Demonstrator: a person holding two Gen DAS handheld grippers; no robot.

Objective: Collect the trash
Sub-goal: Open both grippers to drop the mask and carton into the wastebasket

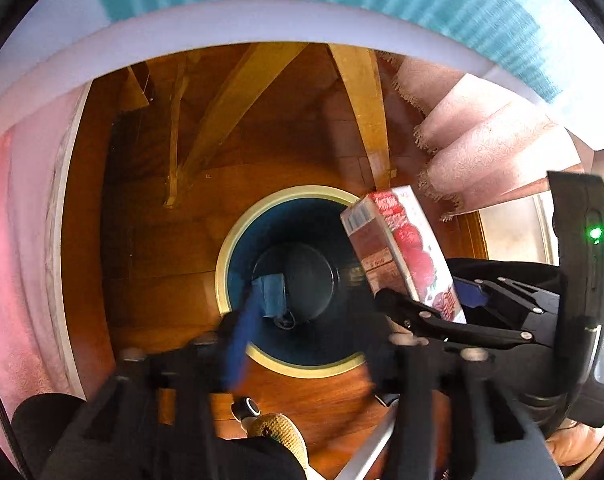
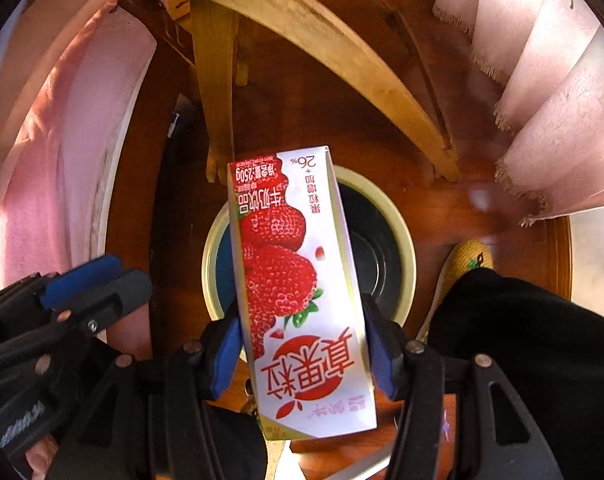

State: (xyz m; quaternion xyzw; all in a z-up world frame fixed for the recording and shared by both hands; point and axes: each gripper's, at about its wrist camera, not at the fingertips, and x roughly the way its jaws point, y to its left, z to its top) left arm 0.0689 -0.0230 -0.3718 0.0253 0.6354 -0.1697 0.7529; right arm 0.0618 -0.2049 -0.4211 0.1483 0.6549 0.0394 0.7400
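Carton over the bin, left side a blur

Blur eats most of the left gripper (image 1: 302, 344): its blue pads (image 1: 238, 344) smear, though the jaws stand apart with nothing between them. Straight below sits the round bin (image 1: 222, 264), cream rim, dark blue wall, with a crumpled blue scrap (image 1: 272, 294) on its bottom. Right gripper (image 2: 303, 354) has its blue pads (image 2: 224, 360) pressed on both sides of the strawberry milk carton (image 2: 298, 280), glossy rectangular cardboard hanging just above the bin and hiding most of it. Wooden floor (image 1: 162, 272) around; fringed pink cloth (image 2: 541, 112) to the right.
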